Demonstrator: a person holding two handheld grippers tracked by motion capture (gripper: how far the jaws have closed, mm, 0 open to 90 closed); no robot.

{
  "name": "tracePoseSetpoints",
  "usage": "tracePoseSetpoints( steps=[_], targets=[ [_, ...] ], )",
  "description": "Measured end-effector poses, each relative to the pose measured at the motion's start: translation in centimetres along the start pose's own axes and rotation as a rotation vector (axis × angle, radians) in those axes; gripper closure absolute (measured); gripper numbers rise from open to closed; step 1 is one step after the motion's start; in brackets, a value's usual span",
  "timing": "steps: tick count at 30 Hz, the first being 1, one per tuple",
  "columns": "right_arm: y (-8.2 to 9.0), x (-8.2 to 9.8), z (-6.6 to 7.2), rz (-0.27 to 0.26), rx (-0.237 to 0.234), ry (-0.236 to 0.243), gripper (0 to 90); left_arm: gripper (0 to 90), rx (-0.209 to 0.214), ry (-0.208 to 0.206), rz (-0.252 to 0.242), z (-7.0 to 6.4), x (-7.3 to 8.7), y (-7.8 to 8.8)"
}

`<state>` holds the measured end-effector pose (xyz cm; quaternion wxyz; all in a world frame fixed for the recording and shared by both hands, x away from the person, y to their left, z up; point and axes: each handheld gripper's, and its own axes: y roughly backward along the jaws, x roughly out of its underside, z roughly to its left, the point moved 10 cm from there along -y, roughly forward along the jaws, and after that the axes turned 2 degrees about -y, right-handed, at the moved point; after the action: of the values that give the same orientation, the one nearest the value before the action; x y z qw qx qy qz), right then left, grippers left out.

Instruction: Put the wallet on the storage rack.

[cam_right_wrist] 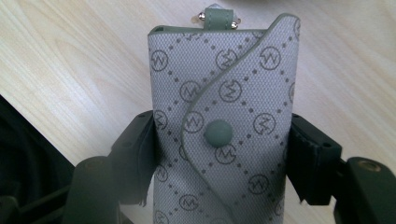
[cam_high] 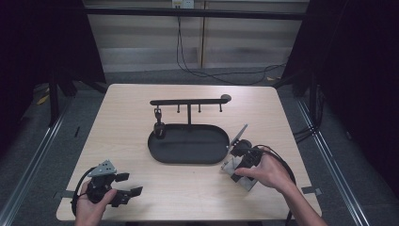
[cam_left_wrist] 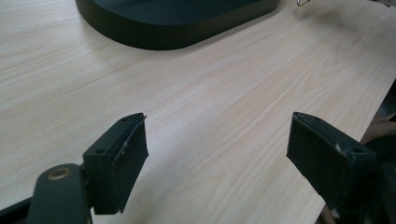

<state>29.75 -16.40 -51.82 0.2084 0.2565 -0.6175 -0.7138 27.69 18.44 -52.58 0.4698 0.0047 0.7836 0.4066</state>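
- My right gripper (cam_right_wrist: 219, 154) is clamped on the pouch (cam_right_wrist: 224, 130): grey, monogram print, green snap.
- Pouch runs lengthwise away from the jaws, tab end outward.
- It's above the table (cam_high: 197, 188), right of the tray (cam_high: 188, 143).
- Left gripper (cam_left_wrist: 217, 154) gapes wide, empty.

My high camera sits above my side of the table (cam_high: 141, 101), looking forward and down, far enough back to take in the whole top and the floor beyond at 12 o'clock. My left gripper (cam_left_wrist: 217, 161) camera rides low and close over the wood, facing the tray (cam_left_wrist: 177, 23) at 12; the high view has that same tray (cam_high: 188, 143) at its middle. My right gripper (cam_right_wrist: 219, 161) camera looks steeply down, very near the pouch (cam_right_wrist: 224, 126) it frames.
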Motion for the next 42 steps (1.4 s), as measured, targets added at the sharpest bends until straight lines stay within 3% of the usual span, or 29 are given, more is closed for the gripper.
tracePoseSetpoints(
  steps=[3, 6, 18, 27, 35, 42],
  targets=[
    [0.4, -0.1, -0.1, -0.002, 0.003, 0.0, 33.9, 20.0, -0.003, -0.001, -0.006, 0.0, 0.0, 0.1],
    [0.7, -0.2, -0.1, -0.005, 0.006, 0.001, 33.9, 20.1, -0.034, -0.006, -0.015, 0.3, -0.2, 0.3],
    [1.5, -0.8, -0.6, -0.014, 0.025, -0.02, 33.9, 20.1, -0.012, -0.028, -0.01, -0.2, -0.2, 0.3],
    [2.9, -1.7, -0.9, -0.024, 0.034, -0.018, 33.9, 20.0, -0.014, -0.018, 0.005, 0.2, 0.0, 0.2],
    [3.2, -2.9, -1.0, -0.015, 0.025, -0.031, 33.9, 20.0, 0.005, -0.019, 0.012, 0.0, 0.0, 0.2],
    [3.9, -4.3, -1.0, -0.053, 0.007, -0.047, 33.9, 20.1, 0.003, -0.013, 0.009, 0.1, 0.0, 0.2]
  ],
)
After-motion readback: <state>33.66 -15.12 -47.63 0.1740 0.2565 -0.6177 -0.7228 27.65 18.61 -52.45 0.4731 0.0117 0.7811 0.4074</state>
